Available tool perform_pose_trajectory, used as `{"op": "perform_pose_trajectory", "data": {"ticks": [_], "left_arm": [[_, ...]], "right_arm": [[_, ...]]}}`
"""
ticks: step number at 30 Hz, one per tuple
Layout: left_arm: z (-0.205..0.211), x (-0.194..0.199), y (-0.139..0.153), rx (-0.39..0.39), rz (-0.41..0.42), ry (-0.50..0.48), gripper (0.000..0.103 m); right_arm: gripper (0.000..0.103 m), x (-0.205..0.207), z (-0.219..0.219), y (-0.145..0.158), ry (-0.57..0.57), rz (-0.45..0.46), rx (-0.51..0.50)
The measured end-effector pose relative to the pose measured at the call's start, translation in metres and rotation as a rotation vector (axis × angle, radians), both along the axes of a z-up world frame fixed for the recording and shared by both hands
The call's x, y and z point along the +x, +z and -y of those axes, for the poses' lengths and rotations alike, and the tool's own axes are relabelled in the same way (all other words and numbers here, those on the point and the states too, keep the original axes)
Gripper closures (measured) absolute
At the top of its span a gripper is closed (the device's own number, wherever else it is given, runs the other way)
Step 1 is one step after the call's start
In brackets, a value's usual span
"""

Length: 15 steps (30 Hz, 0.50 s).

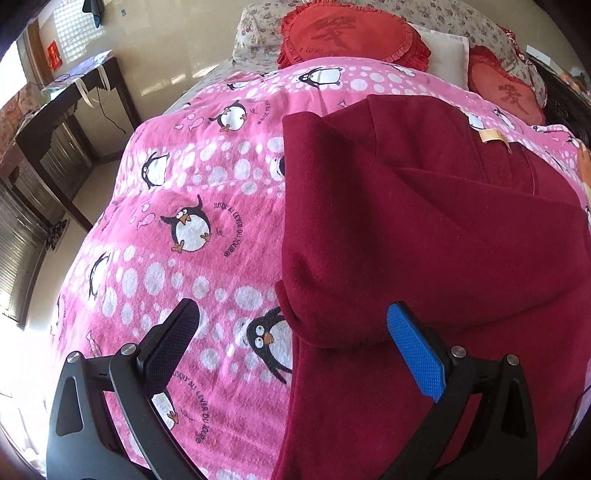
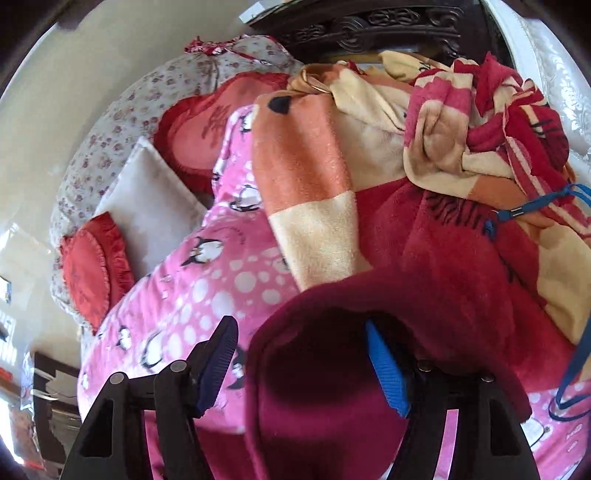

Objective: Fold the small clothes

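Observation:
A dark red fleece garment [image 1: 436,236] lies partly folded on the pink penguin-print sheet [image 1: 192,192], with a tan label [image 1: 491,136] near its far edge. My left gripper [image 1: 291,325] is open just above the garment's near left edge, with a rolled fold between its fingers. In the right wrist view my right gripper [image 2: 301,339] is open. A lifted fold of the same red garment [image 2: 314,406] drapes over and around its blue finger [image 2: 386,365].
Red round cushions [image 1: 354,33], a white pillow [image 1: 447,55] and a floral pillow lie at the head of the bed. A heap of orange, cream and red blankets [image 2: 424,147] lies to the right. A dark wooden table [image 1: 70,110] stands left of the bed.

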<state>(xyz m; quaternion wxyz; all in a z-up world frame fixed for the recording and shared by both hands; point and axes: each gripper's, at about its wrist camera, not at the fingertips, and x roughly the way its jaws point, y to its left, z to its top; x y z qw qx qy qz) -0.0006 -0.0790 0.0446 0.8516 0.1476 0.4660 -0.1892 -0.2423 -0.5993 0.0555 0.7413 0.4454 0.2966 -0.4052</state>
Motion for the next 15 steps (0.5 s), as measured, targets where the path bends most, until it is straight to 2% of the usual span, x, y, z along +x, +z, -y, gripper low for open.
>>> {"op": "perform_pose_trajectory", "data": {"ticks": [1, 2, 3, 4, 6, 8, 12, 15], "left_arm": [[-0.001, 0.0, 0.001, -0.003, 0.003, 0.002, 0.001], [-0.003, 0.001, 0.002, -0.005, 0.006, 0.005, 0.001], [-0.005, 0.001, 0.003, -0.008, 0.01, 0.008, 0.001], [-0.007, 0.002, 0.004, -0.012, 0.012, 0.013, 0.001], [-0.011, 0.005, 0.006, -0.021, 0.012, 0.026, 0.001], [-0.015, 0.008, 0.009, -0.039, 0.01, 0.042, 0.001], [-0.022, 0.013, 0.019, -0.104, 0.007, 0.078, 0.001], [-0.026, 0.014, 0.023, -0.157, -0.015, 0.1, 0.001]], "right_arm": [[0.058, -0.001, 0.002, -0.004, 0.006, -0.004, -0.004], [0.078, -0.004, 0.003, -0.005, 0.016, -0.014, -0.012], [0.088, -0.008, 0.001, -0.004, 0.018, -0.02, -0.035], [0.093, -0.012, -0.005, 0.002, 0.025, -0.007, -0.058], [0.094, -0.014, -0.017, 0.016, 0.065, 0.018, -0.107], [0.094, -0.01, -0.044, 0.045, 0.163, 0.054, -0.194], [0.094, 0.025, -0.124, 0.091, 0.441, 0.111, -0.332], [0.094, 0.063, -0.2, 0.099, 0.656, 0.148, -0.41]]}}
